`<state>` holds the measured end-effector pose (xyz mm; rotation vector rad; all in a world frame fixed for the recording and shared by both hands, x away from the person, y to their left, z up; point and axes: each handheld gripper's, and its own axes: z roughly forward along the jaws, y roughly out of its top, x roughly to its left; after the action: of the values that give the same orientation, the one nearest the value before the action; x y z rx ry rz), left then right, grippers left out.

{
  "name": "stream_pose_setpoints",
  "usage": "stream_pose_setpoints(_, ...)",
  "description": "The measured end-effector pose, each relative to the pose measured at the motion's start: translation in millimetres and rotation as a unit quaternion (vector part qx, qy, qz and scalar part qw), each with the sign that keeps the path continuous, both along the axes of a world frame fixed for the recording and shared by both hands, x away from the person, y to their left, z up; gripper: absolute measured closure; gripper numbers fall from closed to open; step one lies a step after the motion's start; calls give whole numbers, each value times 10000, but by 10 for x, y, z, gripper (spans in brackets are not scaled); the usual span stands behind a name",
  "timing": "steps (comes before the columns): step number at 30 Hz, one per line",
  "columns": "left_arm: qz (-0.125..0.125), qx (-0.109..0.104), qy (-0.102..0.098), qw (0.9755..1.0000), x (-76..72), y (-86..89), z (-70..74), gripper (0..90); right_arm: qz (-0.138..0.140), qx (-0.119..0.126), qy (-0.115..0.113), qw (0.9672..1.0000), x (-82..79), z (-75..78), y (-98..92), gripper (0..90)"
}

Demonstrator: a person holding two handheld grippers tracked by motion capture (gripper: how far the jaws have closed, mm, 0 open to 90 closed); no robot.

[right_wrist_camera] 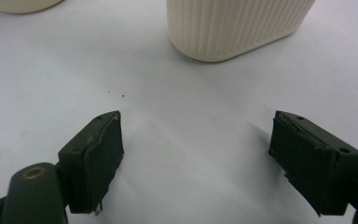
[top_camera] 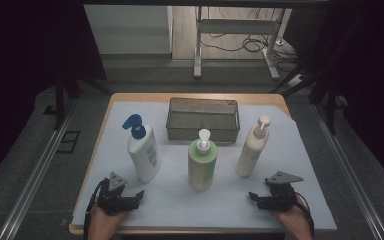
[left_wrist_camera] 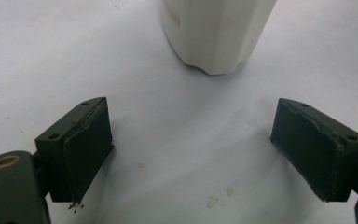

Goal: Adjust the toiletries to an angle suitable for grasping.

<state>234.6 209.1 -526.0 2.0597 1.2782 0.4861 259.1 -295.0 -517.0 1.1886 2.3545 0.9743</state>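
Resting on the white sheet [top_camera: 280,210] at the bench's [top_camera: 195,97] near edge, the left claw [top_camera: 138,196] sits at about seven o'clock of the layout and the right claw [top_camera: 253,197] at about five o'clock, each held in a hand. Both stand with jaws spread wide and nothing between them; each gripper view shows bare white sheet in the gap.

Just beyond the left claw, at its twelve o'clock, stands a white bottle with a blue pump [top_camera: 143,150], upright; its base shows in the left gripper view [left_wrist_camera: 216,32]. Ahead of the right claw stands a cream pump bottle [top_camera: 252,147], its ribbed base in the right gripper view [right_wrist_camera: 235,25]. Between the two bottles, at the centre, a green pump bottle [top_camera: 202,161] stands upright. At twelve o'clock behind it sits a wire mesh basket [top_camera: 203,131], near the bench's far edge.
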Motion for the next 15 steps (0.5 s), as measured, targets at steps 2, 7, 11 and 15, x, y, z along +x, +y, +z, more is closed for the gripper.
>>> stream_pose_setpoints(2,0,-1,-1,10000,0,0,0,121,-17,48,49,10000,6,7,-5,175)
stream_pose_setpoints(7,5,-2,-2,10000,-1,-1,-1,121,-38,192,162,9997,19,27,-34,174)
stream_pose_setpoints(11,5,-3,-3,10000,-1,0,-1,121,-76,237,197,9995,18,45,-39,191)
stream_pose_setpoints(15,7,-3,-7,10000,-2,-1,-2,121,-83,287,205,9993,21,83,-26,251)
